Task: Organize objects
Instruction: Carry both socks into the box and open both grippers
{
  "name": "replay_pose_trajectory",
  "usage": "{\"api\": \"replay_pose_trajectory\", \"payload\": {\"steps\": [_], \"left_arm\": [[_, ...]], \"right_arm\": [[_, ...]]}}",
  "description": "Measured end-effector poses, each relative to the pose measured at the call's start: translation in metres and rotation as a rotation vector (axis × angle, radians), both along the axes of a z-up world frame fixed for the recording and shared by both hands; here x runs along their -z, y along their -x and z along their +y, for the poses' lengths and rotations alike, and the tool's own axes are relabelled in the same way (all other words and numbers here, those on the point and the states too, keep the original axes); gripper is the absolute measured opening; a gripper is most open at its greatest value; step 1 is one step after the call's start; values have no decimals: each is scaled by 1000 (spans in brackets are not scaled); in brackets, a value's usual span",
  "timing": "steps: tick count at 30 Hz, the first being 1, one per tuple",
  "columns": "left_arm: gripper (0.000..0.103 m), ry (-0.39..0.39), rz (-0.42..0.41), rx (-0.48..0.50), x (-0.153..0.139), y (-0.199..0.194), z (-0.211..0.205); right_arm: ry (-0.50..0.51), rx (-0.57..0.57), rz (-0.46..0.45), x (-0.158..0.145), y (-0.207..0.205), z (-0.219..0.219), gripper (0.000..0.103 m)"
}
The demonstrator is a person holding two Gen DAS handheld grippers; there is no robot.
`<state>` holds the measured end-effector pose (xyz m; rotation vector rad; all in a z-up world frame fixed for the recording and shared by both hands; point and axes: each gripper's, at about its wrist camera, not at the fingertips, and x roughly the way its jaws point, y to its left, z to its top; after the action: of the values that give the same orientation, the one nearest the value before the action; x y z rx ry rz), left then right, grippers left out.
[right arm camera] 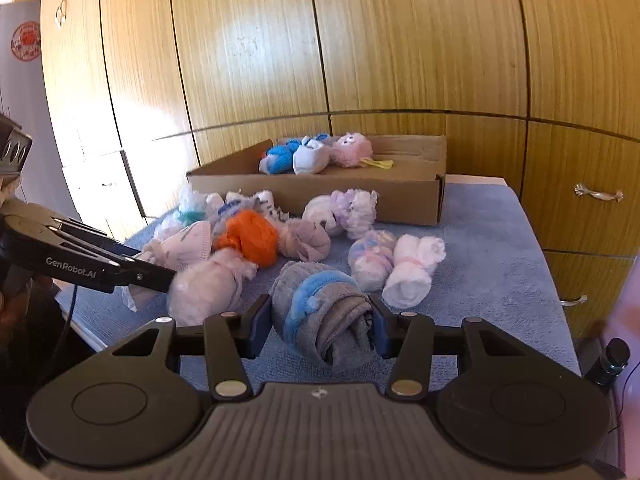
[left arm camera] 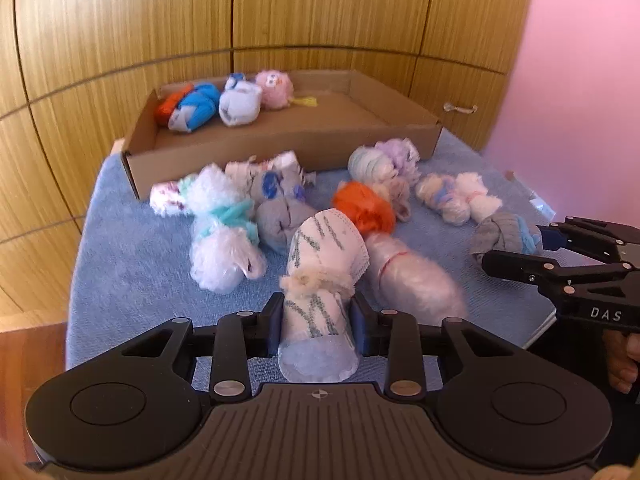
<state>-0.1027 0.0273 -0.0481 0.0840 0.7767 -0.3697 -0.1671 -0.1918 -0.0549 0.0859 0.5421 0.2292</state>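
Only three sock rolls [left arm camera: 224, 102] lie in the box [left arm camera: 288, 140], along its wall at 11 o'clock; about ten more are still on the table [right arm camera: 500, 248], so most of the sorting is left. The left gripper [left arm camera: 316, 320] has its jaws pressed on a white striped roll [left arm camera: 320, 264], and the right gripper [right arm camera: 320, 320] has its jaws closed on a grey-blue roll [right arm camera: 324, 312]; both rolls are low over the table's 6 o'clock edge.
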Motion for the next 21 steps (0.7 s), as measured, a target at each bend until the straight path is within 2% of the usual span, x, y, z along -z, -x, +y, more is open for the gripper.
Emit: {"api": "replay_pose_trajectory", "payload": {"steps": [3,6,10,16,21], "left_arm": [[41,33,-2,5,-16,0,4],[41,30,-27,18,-36,-4,5],[41,57,-48,28,-66,-28,6],[41,59,-66,41,-110,-89,-13],[41,72,-5,47,-120,-158,-39]], "right_arm": [[-18,-2,-16,-14,1,-4,46],[-37,1,-41,-37,-4,-11,46],[-19,7,-80,-71,-25,-24,46],[18,-2,-110,-115,-81,-46,46],[50,-30,-68,-128,-149,-55,46]]}}
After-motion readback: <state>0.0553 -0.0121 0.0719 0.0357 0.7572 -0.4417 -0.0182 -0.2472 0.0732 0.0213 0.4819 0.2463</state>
